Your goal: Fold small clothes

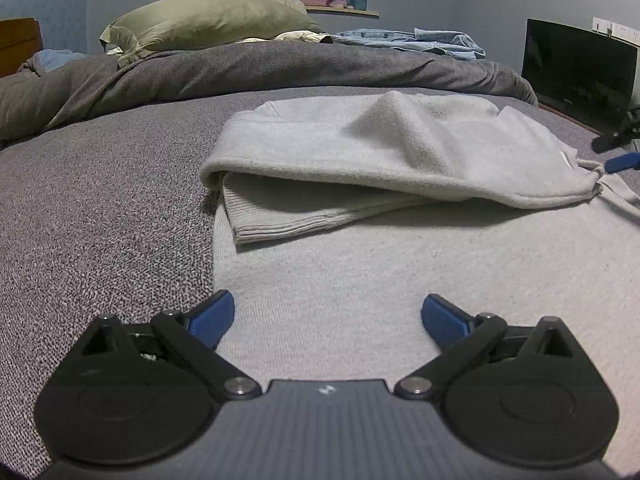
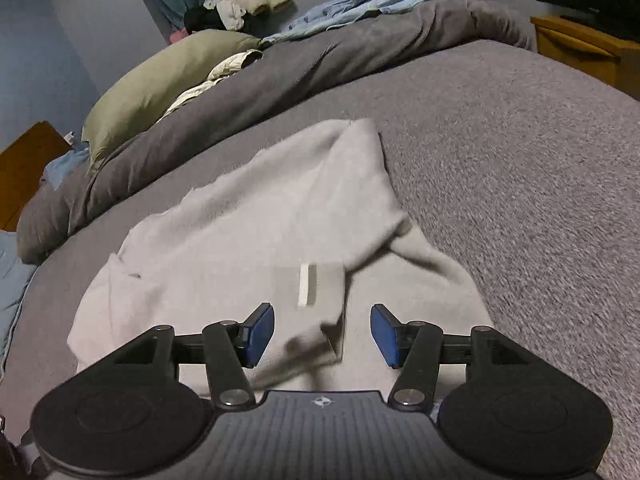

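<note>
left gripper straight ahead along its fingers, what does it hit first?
Likely the flat body of the grey sweatshirt just ahead of the open left gripper, before the folded-over sleeve. Depth is uncertain.

No words, brands or numbers can be read in either view. The only marks are a small white emblem, too small to make out, on the body of each tongs, and a blank white tag (image 2: pixel 307 285) on the grey garment (image 2: pixel 248 216), with no print showing.
</note>
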